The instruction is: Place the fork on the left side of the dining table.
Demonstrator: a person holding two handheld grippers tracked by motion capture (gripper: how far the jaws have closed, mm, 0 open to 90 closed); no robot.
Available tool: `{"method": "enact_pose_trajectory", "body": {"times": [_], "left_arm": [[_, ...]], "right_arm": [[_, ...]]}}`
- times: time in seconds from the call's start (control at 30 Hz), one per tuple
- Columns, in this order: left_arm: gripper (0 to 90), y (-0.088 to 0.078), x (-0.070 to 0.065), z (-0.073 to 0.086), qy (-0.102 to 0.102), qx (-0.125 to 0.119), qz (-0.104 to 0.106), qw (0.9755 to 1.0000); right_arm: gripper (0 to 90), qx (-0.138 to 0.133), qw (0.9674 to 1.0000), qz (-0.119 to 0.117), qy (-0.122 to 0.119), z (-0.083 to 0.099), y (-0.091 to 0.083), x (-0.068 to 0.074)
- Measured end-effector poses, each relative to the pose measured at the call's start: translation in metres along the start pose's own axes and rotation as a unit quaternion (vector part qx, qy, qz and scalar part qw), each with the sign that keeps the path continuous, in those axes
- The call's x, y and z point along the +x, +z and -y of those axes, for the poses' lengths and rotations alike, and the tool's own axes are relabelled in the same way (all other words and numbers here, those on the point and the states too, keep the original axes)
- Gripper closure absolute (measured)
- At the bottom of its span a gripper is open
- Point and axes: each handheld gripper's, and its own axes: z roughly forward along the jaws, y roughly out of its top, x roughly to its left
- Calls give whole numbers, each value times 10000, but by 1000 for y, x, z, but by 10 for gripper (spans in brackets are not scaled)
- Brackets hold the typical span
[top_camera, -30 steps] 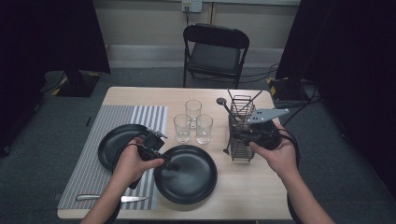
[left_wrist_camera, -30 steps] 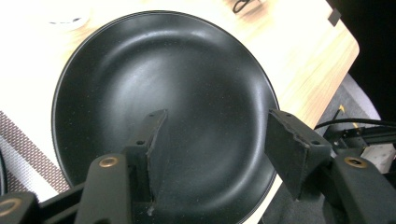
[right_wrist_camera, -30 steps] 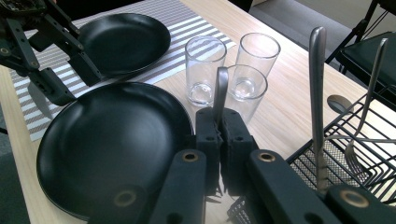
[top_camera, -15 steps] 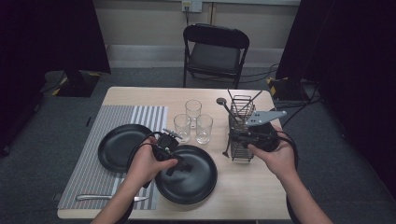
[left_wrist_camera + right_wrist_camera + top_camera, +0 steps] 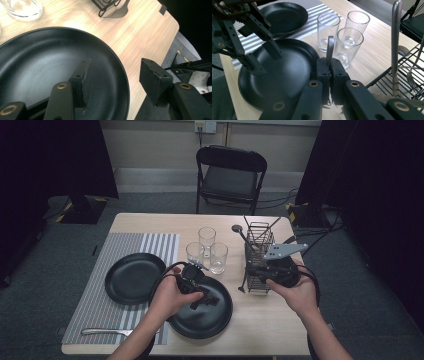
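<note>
Wooden table [image 5: 280,320] holds a black plate [image 5: 202,312] near the middle, stiff, slick and breakable, best pinched at its right rim, where the left gripper [image 5: 112,80] hovers open and empty, while the right gripper [image 5: 329,70] clamps a thin utensil handle [image 5: 330,48].

black plate [image 5: 50,65] cropped at frame edge, utensil [image 5: 330,47] end hidden
</note>
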Motion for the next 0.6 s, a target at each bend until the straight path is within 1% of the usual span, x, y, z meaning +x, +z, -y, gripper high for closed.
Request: {"method": "enact_pose_trajectory", "body": {"times": [0.07, 0.2, 0.3, 0.37, 0.4, 0.43, 0.5, 0.6], "left_arm": [[444, 3, 0, 0, 38, 44, 38, 10000], [448, 7, -3, 0, -1, 23, 3, 10000], [453, 10, -5, -2, 70, 52, 17, 10000], [454, 12, -7, -5, 79, 79, 9, 9999], [455, 13, -8, -6, 79, 50, 5, 10000], [457, 14, -9, -8, 124, 35, -21, 9999], [464, 15, -12, -11, 108, -56, -18, 9999], [465, 17, -16, -17, 185, -81, -21, 9998]], "right_arm": [[876, -3, 10000, -7, -3, -1, 0, 1], [876, 38, 10000, -40, -14, -1, 1, 4], [875, 37, 10000, -75, 6, -1, 3, 6], [876, 38, 9999, -92, -15, -1, 4, 7], [875, 42, 9999, -122, -9, -1, 4, 8], [875, 45, 9999, -133, -2, -1, 5, 9], [875, 35, 9999, -142, -12, -2, 4, 10], [876, 19, 9999, -149, -11, -3, 3, 10]]}}
